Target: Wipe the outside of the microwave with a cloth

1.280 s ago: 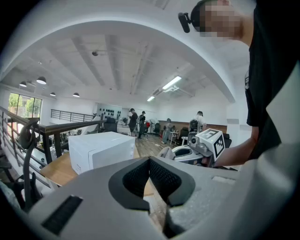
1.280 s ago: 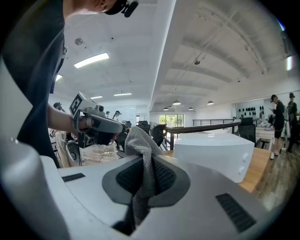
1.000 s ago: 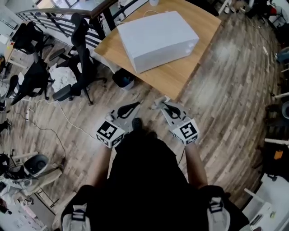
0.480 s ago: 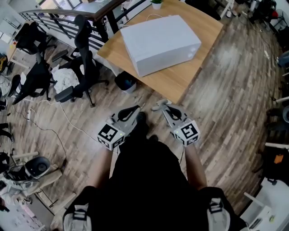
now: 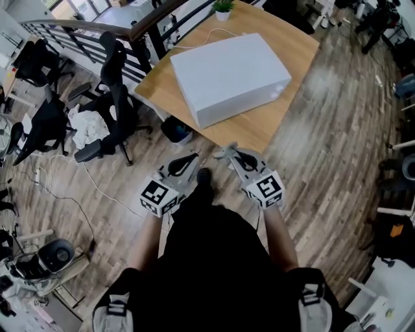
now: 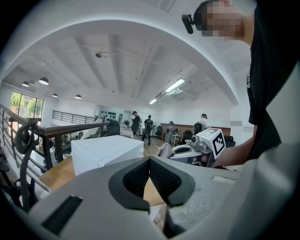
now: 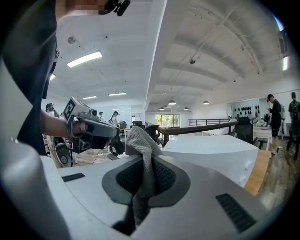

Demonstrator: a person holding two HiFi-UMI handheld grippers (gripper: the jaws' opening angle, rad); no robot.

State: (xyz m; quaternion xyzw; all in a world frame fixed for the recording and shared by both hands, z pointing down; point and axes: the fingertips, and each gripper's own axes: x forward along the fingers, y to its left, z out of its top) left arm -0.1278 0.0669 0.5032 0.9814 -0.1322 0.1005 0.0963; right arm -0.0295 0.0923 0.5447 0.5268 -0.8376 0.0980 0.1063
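While we hold both tools low in the middle of the head view, short of the table's near corner, the right gripper [image 5: 228,153] is clenched on a grey cloth [image 7: 140,157]. Its own view shows the knitted, nubbly fabric pinched between the dark ribbed pads. One crumpled end sticks up above the jaws and the rest hangs down behind them. The left gripper [image 5: 192,157] is clenched too, yet empty: its textured pads meet at the tips with nothing between them. Both tools have smooth, pale grey plastic bodies, and each carries a cube with black-and-white square markers.

The microwave [image 5: 227,72] sits in the upper middle of the head view, well apart from either tool. It is a smooth white box with rounded edges, set at an angle on a light wooden table [image 5: 262,126] with a rounded corner. Between the tools and the microwave lies the table's bare near edge. A small potted plant [image 5: 222,6] stands at the table's far edge, at the top of the frame.

Under the table's left edge we see a dark round bin [image 5: 176,128]. Black office chairs [image 5: 113,97] crowd the upper left, with a crumpled white bundle [image 5: 87,123] among them, beside a dark railing [image 5: 97,27] topped by a wooden handrail. The floor [image 5: 324,130] is of greyish-brown planks. In the left gripper view, several people [image 6: 140,123] stand far off in the room.
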